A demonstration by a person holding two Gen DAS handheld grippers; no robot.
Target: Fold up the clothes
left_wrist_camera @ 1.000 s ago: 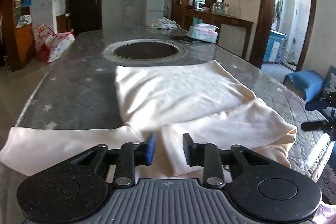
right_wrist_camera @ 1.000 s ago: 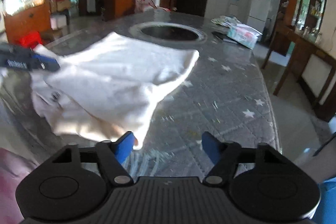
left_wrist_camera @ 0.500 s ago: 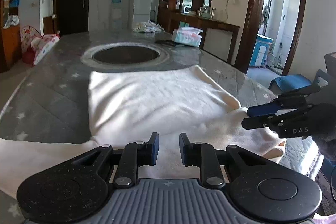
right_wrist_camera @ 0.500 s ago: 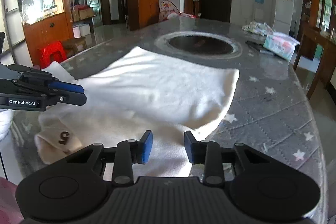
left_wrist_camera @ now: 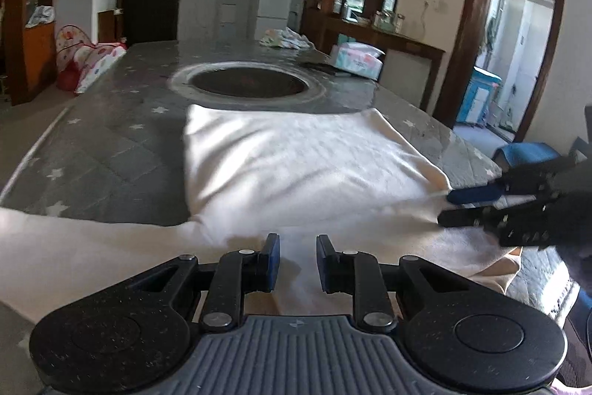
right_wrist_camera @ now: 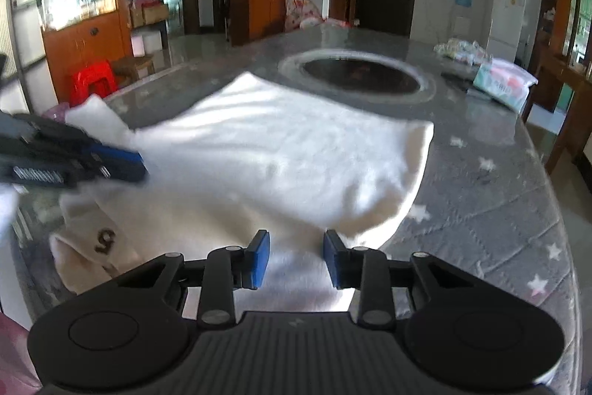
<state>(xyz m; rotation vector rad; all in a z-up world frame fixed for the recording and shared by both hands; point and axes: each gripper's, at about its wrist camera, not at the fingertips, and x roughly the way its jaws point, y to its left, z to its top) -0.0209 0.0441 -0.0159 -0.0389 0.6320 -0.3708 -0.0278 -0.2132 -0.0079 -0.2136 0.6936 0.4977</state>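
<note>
A cream garment (left_wrist_camera: 296, 165) lies spread on the grey star-quilted table (left_wrist_camera: 111, 143), with one sleeve (left_wrist_camera: 55, 247) trailing off to the left. My left gripper (left_wrist_camera: 298, 260) is at the near edge, its blue pads closed on a raised fold of the cloth. In the right wrist view the garment (right_wrist_camera: 277, 150) shows a dark "5" mark (right_wrist_camera: 105, 241) at its near left. My right gripper (right_wrist_camera: 296, 260) is closed on the near right edge. It appears side-on in the left wrist view (left_wrist_camera: 446, 208), with cloth between its jaws. The left gripper (right_wrist_camera: 138, 167) reaches in from the left.
A round dark inset (left_wrist_camera: 248, 82) sits in the table beyond the garment. A tissue pack (left_wrist_camera: 355, 58) and a bundle of cloth (left_wrist_camera: 285, 37) lie at the far end. The table's right edge (right_wrist_camera: 555, 210) drops toward wooden furniture. A red stool (right_wrist_camera: 92, 80) stands on the floor to the left.
My right gripper moved left onto the garment's near right edge and its jaws narrowed from wide apart onto the cloth. My left gripper stayed at the near edge, its jaws slightly narrower.
</note>
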